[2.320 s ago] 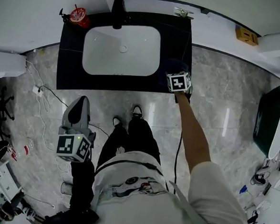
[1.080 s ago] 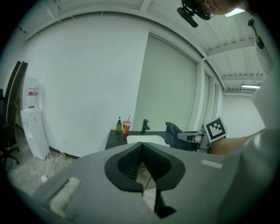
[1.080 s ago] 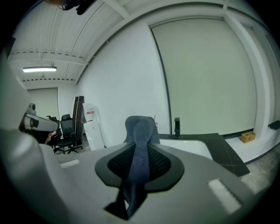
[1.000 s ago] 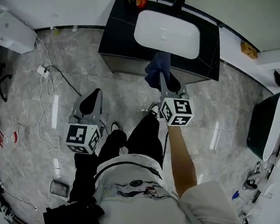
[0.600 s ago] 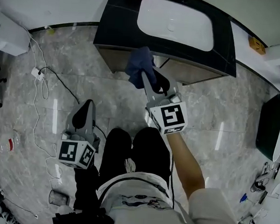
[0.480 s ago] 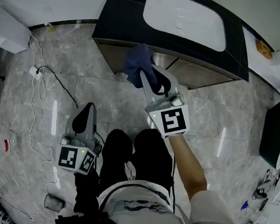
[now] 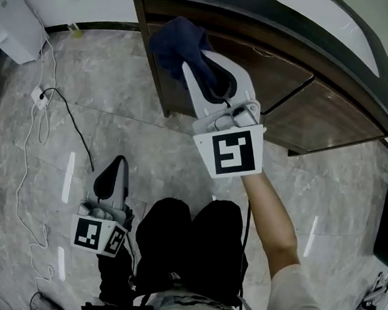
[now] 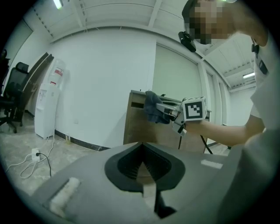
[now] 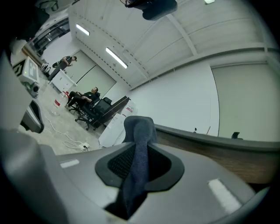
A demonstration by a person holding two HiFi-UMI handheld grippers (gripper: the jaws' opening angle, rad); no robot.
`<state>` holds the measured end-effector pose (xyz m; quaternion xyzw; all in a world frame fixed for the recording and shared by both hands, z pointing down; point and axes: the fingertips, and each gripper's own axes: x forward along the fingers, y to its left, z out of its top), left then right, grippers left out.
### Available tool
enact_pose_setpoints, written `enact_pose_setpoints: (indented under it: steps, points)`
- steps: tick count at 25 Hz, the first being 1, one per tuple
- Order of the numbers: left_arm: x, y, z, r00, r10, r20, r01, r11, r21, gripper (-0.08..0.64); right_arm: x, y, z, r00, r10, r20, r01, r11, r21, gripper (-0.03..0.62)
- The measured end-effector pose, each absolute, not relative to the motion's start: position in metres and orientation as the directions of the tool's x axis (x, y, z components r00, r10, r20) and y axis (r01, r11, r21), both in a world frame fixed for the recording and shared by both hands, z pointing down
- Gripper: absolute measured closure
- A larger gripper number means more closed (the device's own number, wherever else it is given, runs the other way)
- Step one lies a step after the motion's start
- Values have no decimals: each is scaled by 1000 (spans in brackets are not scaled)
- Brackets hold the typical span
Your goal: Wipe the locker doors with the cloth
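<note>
A: Which step is this?

B: The approach, I'd say. The right gripper (image 7: 191, 59) is clamped on the dark blue cloth (image 7: 177, 40) at twelve o'clock, by the upper left corner of the wooden cabinet doors (image 7: 272, 80). I can't tell if they touch.

A: The left gripper (image 7: 115, 170)?

B: Seven o'clock, low over the floor (image 7: 72, 103), jaws together, empty. Next, press the cloth flat and sweep toward three o'clock.

Place: a washroom mock-up inside an open office or lab hall | Evidence: a wooden vanity cabinet (image 7: 298, 92) under a dark surface (image 7: 257, 16) was set on grey marbled floor tiles (image 7: 88, 64) | loose cables (image 7: 69, 117) were left across the floor | office chairs (image 9: 89, 111), a white dispenser (image 8: 47, 98) and ceiling strip lights (image 9: 116, 57) were seen
</note>
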<state>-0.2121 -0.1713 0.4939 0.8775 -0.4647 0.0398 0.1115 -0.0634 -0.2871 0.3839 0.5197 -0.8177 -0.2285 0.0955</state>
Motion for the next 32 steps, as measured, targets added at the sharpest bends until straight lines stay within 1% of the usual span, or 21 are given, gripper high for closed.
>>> enact_pose_setpoints:
  steps: [3, 8, 10, 14, 20, 27, 32]
  points:
    - [-221, -174, 536, 545, -823, 157, -837, -524, 157, 560, -71, -307, 403, -448, -885, -124, -789, 327, 521, 520]
    - [-233, -170, 578, 529, -837, 140, -847, -510, 151, 560, -81, -331, 431, -446, -884, -141, -762, 292, 578, 520]
    - [-239, -166, 588, 521, -841, 148, -852, -501, 155, 560, -84, -343, 443, -447, -886, -125, -752, 297, 588, 520]
    - [-256, -160, 592, 493, -856, 155, -868, -471, 157, 560, -86, -369, 456, -421, -902, -94, -777, 305, 551, 520]
    - [-267, -153, 590, 470, -869, 156, -881, -449, 149, 560, -99, -376, 481, -430, -901, -60, -760, 325, 563, 520]
    - [-277, -152, 594, 447, -879, 163, -892, -424, 157, 560, -99, -377, 550, -416, -908, 46, -767, 378, 518, 520]
    - [-279, -155, 594, 438, -885, 159, -896, -415, 155, 560, -100, -377, 585, -419, -903, 90, -751, 400, 525, 520]
